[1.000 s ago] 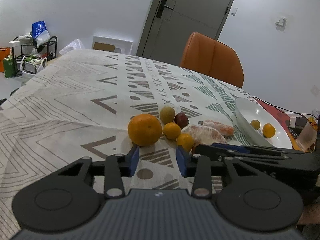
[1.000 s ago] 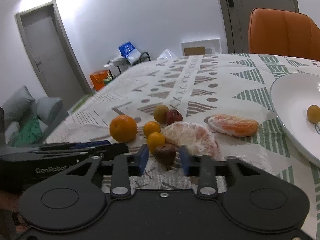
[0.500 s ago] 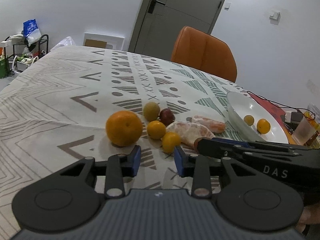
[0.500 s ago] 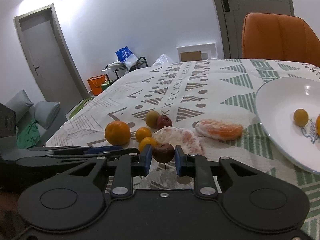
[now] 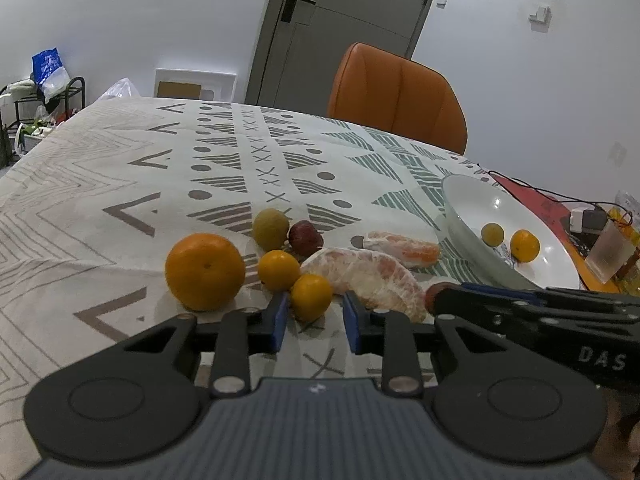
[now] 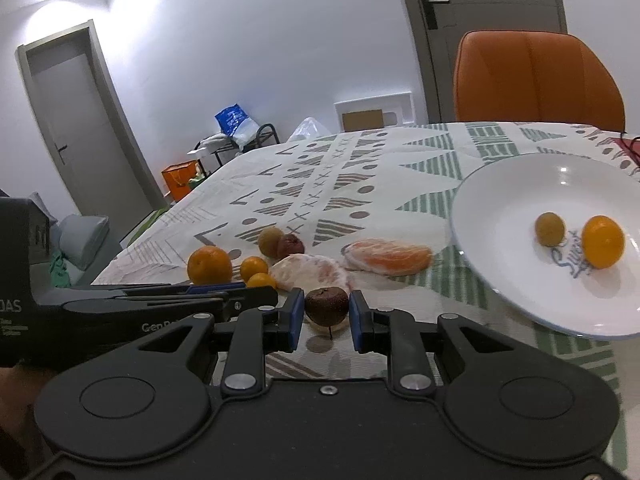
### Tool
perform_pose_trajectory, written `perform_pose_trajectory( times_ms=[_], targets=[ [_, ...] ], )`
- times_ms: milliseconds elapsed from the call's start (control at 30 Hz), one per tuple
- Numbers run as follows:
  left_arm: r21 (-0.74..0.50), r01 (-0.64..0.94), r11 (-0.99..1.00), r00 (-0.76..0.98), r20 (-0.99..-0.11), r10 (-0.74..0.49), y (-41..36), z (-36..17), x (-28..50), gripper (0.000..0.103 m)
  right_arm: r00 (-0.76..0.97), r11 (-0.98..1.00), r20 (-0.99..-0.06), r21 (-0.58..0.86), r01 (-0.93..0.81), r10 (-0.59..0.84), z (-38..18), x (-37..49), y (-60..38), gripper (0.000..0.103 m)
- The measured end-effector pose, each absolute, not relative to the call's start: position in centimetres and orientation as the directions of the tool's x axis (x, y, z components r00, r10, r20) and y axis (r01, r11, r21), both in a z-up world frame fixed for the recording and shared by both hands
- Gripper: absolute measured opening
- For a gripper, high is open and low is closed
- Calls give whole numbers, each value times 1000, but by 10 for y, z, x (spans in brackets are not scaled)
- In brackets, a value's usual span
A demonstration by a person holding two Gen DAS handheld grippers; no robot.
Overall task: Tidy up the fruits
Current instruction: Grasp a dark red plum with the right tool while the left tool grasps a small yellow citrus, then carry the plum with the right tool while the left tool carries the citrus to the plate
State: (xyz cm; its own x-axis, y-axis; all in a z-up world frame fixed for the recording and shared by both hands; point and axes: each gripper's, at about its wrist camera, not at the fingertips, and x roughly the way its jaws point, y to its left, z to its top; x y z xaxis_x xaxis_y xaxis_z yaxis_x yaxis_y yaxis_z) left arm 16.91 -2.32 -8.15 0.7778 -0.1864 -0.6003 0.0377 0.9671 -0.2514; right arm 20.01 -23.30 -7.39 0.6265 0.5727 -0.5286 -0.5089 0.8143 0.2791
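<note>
Place: home dining room.
Table: patterned tablecloth (image 5: 120,184) spread ahead of the fingers.
Seating: orange chair (image 5: 396,96) at the far edge, beyond the fingertips.
Doors: grey door (image 5: 344,28) behind the chair; second door (image 6: 80,120) far left.
Household clutter: wire rack (image 5: 44,100) with bags, left of the fingers.
Tableware: white plate (image 6: 520,200) to the right.

Dim, cool indoor light; a ceiling glow glares at eleven o'clock in the right view; fisheye bends edges, corners vignette.
</note>
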Motion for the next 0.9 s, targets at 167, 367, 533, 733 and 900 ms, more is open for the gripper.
perform_pose_trajectory(
  times_ms=[167,367,533,733,900],
  targets=[
    [-230,38,973,781,-601,-172,-28,-79,171,20,646,826,-519,280,-490,559,-71,198,-244,22],
    [-226,62,972,795,-578,-186,-36,-66,165,20,677,839,-497,282,-466,543,-64,196,-259,22],
    [-224,86,971,803,-562,-201,-46,-59,164,20,704,852,-481,284,-439,523,-59,196,-273,22],
    [-219,110,970,809,-547,-215,-59,-53,165,20,733,868,-467,287,-404,495,-56,195,-291,22],
    [-217,134,967,813,-534,-232,-70,-49,167,20,752,882,-463,290,-372,470,-56,194,-305,22]
  ],
)
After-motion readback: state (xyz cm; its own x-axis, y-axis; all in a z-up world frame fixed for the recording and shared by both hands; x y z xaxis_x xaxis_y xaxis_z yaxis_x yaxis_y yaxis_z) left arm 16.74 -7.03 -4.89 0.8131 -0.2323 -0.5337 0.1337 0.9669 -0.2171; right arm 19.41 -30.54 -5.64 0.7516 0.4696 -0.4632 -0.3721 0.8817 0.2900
